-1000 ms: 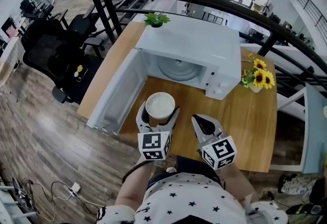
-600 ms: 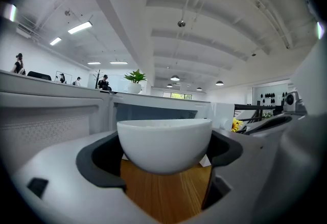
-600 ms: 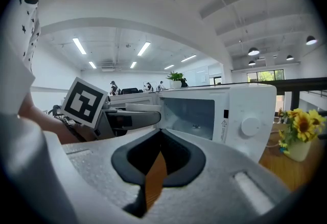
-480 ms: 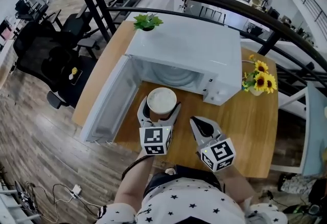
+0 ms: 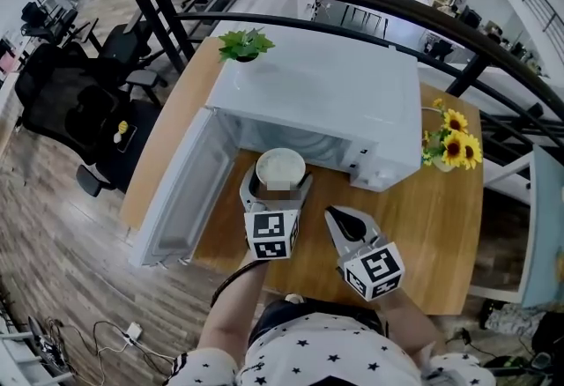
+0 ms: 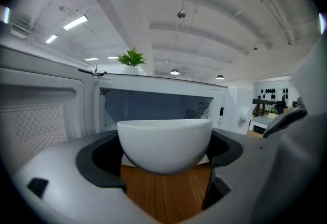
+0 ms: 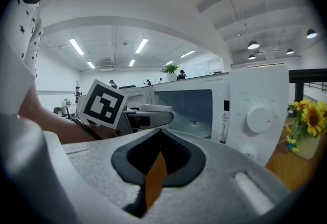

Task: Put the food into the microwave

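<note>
What fills the bowl [image 5: 280, 167] is unclear; the microwave [image 5: 326, 89] roof hides most of its cavity.

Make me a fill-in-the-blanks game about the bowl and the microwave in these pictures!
1. The left gripper holds a white ____ between its jaws.
2. The door of the microwave is swung ____.
3. The right gripper holds nothing, and its jaws are ____.
4. On top of the microwave stands a small green ____.

Missing words: bowl; open; shut; plant.
</note>
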Demonstrator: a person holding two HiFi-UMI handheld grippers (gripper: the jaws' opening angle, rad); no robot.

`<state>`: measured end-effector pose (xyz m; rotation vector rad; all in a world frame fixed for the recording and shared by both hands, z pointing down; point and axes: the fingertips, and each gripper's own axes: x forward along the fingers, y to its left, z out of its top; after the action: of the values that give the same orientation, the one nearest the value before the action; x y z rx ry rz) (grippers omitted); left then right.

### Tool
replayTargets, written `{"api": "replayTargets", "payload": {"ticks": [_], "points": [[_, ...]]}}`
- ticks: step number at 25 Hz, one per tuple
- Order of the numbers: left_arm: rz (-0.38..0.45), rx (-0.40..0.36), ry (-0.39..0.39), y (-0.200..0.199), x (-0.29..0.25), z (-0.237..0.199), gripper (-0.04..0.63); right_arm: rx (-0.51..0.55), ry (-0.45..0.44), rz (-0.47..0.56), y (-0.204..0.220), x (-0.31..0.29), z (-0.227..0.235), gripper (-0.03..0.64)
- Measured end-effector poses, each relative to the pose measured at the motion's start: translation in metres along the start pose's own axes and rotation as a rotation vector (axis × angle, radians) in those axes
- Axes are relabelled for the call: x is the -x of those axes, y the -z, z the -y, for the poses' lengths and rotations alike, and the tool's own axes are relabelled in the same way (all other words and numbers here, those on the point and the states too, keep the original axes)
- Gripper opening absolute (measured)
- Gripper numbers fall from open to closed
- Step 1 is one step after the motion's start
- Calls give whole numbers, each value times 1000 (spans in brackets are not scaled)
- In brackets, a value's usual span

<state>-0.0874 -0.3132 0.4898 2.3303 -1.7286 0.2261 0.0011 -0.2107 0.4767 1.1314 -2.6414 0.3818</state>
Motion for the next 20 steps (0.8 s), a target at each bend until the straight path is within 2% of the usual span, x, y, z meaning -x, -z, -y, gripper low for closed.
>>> {"api": "replayTargets", "payload": {"ticks": [20], "points": [[-78, -40, 6, 31, -80, -12, 488, -42, 25, -47, 19, -20, 34, 5]]}}
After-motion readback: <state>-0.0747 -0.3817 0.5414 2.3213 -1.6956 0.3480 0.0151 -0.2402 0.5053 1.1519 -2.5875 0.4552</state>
